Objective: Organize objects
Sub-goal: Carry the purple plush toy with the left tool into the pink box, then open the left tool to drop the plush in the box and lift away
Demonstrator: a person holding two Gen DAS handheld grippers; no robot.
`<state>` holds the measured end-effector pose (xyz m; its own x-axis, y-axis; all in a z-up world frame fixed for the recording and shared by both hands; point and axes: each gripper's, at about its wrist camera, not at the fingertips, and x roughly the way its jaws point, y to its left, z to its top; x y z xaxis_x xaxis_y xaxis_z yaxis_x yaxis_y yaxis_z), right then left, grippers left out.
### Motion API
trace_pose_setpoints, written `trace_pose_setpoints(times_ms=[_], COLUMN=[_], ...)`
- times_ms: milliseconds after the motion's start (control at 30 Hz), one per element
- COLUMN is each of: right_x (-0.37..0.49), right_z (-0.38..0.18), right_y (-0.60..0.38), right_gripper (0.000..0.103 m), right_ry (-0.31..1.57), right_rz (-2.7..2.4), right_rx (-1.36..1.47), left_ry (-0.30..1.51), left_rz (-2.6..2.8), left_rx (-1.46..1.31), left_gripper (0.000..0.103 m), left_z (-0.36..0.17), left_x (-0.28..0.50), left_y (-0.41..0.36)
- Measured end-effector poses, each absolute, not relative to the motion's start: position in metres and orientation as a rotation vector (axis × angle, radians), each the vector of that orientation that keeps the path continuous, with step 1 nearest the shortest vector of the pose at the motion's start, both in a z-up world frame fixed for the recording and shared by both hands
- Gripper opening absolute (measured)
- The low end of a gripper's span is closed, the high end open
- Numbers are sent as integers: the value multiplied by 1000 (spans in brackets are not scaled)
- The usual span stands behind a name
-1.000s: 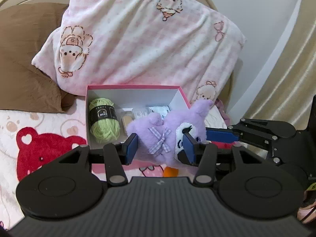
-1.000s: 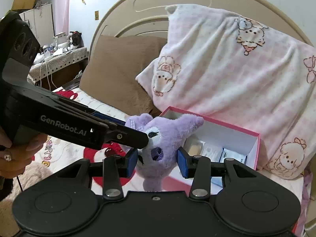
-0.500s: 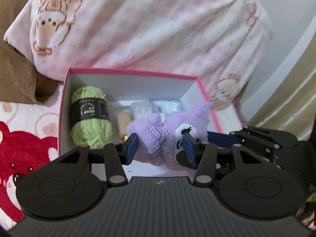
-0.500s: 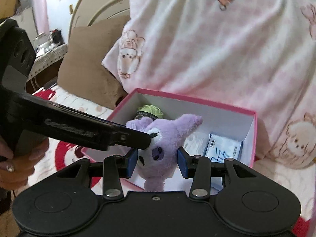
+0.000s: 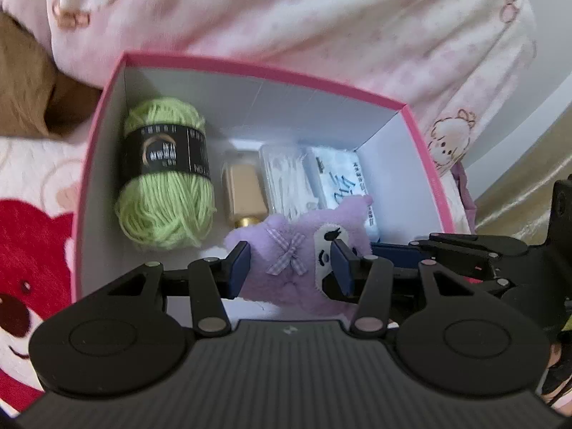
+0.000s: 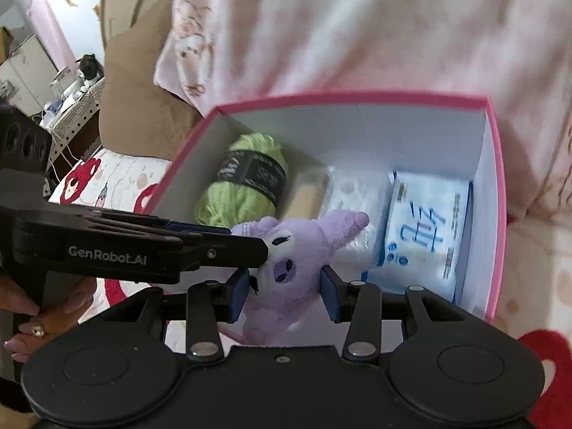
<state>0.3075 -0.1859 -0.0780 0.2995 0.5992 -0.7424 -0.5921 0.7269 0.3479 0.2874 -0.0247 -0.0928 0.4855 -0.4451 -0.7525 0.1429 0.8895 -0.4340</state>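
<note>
Both grippers have carried the purple plush toy (image 5: 300, 261) forward since a second ago, from before the pink box (image 5: 425, 164) to just over its near, open part. Already inside lie green yarn (image 5: 166, 182), a tissue pack (image 6: 425, 228), a clear packet (image 5: 286, 182) and a small beige bottle (image 5: 245, 193). Left gripper (image 5: 291, 266) and right gripper (image 6: 284, 295) each clamp the toy; lowering and release appear to remain.

Location: home bedroom. Evidence: curved headboard (image 6: 118, 10) at 11 o'clock, brown pillow (image 6: 139, 107), pink cartoon-print pillow (image 5: 286, 18) at 12 o'clock, bear-print bedsheet (image 5: 32, 214).
</note>
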Motion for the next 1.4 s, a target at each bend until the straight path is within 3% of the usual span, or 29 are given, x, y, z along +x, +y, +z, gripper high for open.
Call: trace_pose_setpoints(times_ms=[267, 533, 767, 833, 933, 1067, 1200, 1367, 1400], right_x=[320, 314, 312, 312, 308, 304, 304, 297, 292], right_z=[-100, -98, -91, -89, -85, -84, -88, -80, -75], right_y=[-180, -177, -183, -184, -184, -185, -182, -186, -189], right_gripper=[48, 48, 40, 44, 47, 46, 37, 38, 38], right_ry=[1110, 1097, 1112, 1121, 1110, 1082, 1061, 1033, 1021], right_rz=[723, 654, 614, 620, 622, 623, 624, 598, 602], right_rx=[-14, -147, -152, -135, -119, -139, -169, -153, -143], left_ry=[1056, 1068, 1075, 1073, 1047, 1066, 1066, 1056, 1048], left_rz=[-357, -347, -361, -345, -312, -336, -341, -338, -340], left_rx=[-334, -407, -420, -424, -385, -429, -435, -416, -398], left_gripper=[46, 43, 41, 40, 29, 25, 25, 26, 30], left_z=[-108, -118, -122, -123, -122, -129, -133, -126, -120], left_x=[291, 286, 283, 283, 280, 282, 282, 280, 277], left_y=[-36, -39, -42, -42, -44, -45, -47, -49, -50])
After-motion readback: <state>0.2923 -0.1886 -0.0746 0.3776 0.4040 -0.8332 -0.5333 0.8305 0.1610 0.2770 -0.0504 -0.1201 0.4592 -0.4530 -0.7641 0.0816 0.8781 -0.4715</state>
